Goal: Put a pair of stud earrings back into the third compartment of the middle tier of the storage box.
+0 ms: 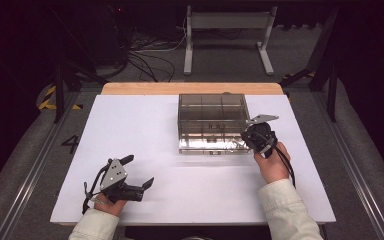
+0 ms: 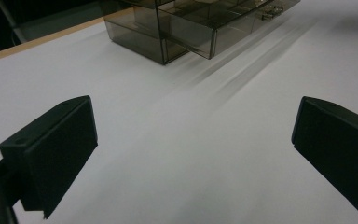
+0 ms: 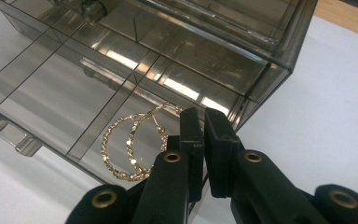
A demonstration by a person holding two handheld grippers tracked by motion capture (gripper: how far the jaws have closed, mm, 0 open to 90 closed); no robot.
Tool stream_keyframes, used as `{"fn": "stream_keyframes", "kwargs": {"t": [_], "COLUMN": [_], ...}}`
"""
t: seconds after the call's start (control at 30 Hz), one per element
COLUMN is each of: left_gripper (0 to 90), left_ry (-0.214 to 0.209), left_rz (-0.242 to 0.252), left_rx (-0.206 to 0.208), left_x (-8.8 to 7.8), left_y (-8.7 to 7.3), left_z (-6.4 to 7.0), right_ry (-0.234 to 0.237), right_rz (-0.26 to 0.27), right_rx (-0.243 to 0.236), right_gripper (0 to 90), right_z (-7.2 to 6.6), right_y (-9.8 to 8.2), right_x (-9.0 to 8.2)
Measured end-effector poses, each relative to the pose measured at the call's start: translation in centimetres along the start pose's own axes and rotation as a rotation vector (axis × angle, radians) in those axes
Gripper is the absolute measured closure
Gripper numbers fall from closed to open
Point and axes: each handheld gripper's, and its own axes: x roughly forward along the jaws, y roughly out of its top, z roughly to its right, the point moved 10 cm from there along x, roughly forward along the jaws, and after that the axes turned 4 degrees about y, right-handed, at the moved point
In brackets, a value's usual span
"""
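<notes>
1. Right gripper point(image 3: 204, 121) clenched, jaws together at the drawer's point(image 3: 65, 93) 5 o'clock corner, over the earrings point(image 3: 130, 144); grasp unclear.
2. Earrings partly hidden behind jaws.
3. Left gripper point(image 1: 139, 171) released, at 7 o'clock.

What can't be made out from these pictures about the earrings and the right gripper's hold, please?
- Right gripper view: the right gripper jaws are shut; whether they pinch the gold hoop earrings is hidden behind the jaws.
- High view: the earrings are too small to see in the smoky plastic drawer box.
- Left gripper view: the box is cut off by the top edge.
</notes>
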Motion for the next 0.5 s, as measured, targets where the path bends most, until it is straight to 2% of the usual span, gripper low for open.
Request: {"fn": "stream_keyframes", "kwargs": {"t": [0.5], "left_gripper": [0.8], "left_ry": [0.002], "left_rz": [-0.001], "left_rx": [0.002], "left_x": [0.0], "left_y": [0.0], "left_z": [-0.04], "right_ry": [0.021], "right_rz": [-0.028], "right_rx": [0.009], "right_gripper": [87.0], "right_z": [-0.38], "right_y": [-0.37], "right_x": [0.75]}}
